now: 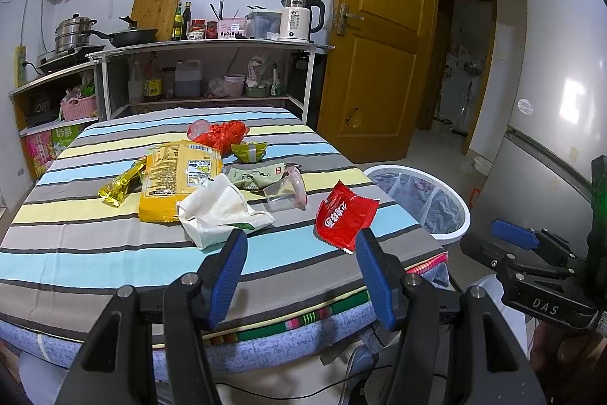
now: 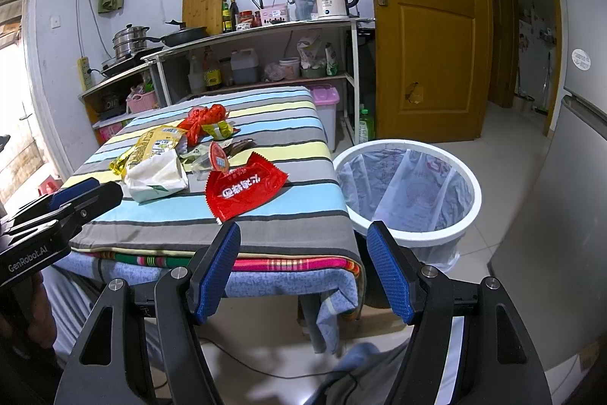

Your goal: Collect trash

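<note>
Trash lies on a striped table point(image 1: 114, 253): a red snack wrapper point(image 1: 343, 217) point(image 2: 242, 186) near the right front edge, a crumpled white bag point(image 1: 220, 207) point(image 2: 155, 175), a yellow packet point(image 1: 176, 181), a gold wrapper point(image 1: 121, 185), a clear plastic cup point(image 1: 286, 190), green wrappers point(image 1: 248, 150) and a red plastic bag point(image 1: 222, 133). A white bin point(image 1: 425, 202) point(image 2: 408, 188) with a clear liner stands on the floor right of the table. My left gripper point(image 1: 299, 241) is open and empty over the table's front edge. My right gripper point(image 2: 305, 238) is open and empty, before the table corner and bin.
A kitchen shelf point(image 1: 208, 44) with pots, bottles and a kettle stands behind the table. A wooden door point(image 1: 375, 37) is open at the right, a grey fridge point(image 1: 550, 101) stands beside the bin. A pink-lidded box point(image 2: 326, 101) sits under the shelf.
</note>
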